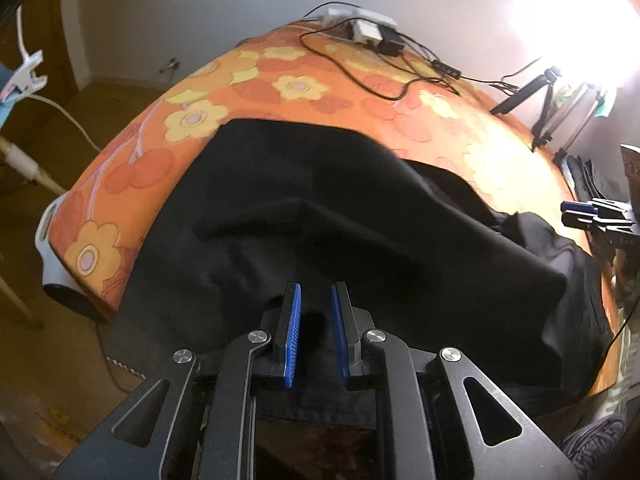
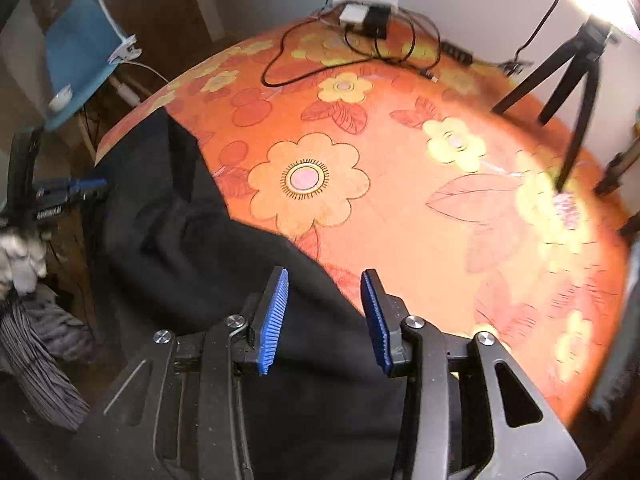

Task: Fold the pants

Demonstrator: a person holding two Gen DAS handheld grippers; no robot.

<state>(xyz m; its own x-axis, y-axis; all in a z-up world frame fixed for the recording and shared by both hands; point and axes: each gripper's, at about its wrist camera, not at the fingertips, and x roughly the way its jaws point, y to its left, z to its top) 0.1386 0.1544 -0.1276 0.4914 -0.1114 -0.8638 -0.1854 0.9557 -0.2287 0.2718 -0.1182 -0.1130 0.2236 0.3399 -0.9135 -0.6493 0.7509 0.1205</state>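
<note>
**Black pants bunched on the floral table, left gripper pinching the hem**

The pants lie in a loose, rumpled heap across the near part of a table covered in orange cloth with yellow flowers. One flat panel reaches toward the middle of the table; the rest sags in folds and drapes over the near edge.

The left gripper points steeply down at the near edge of the fabric. Its 2 blue pads stand close together with a tuck of black cloth caught between them, so it is clenched on the pants, and the hem runs just beneath its frame.

The right gripper hangs over the border where the pants meet bare tablecloth. Its jaws stand apart and the pads press on nothing (fabric lies below them, not between them): it is released. No earlier picture is given for comparison.

Each gripper shows at the edge of the other's view: the right gripper at the right margin of the left wrist view, the left gripper at the left margin of the right wrist view.

At the far edge of the table sit a white power strip with plugged adapters and trailing black cables. A black tripod stands at the far right corner. A clip lamp is off the left side.
</note>
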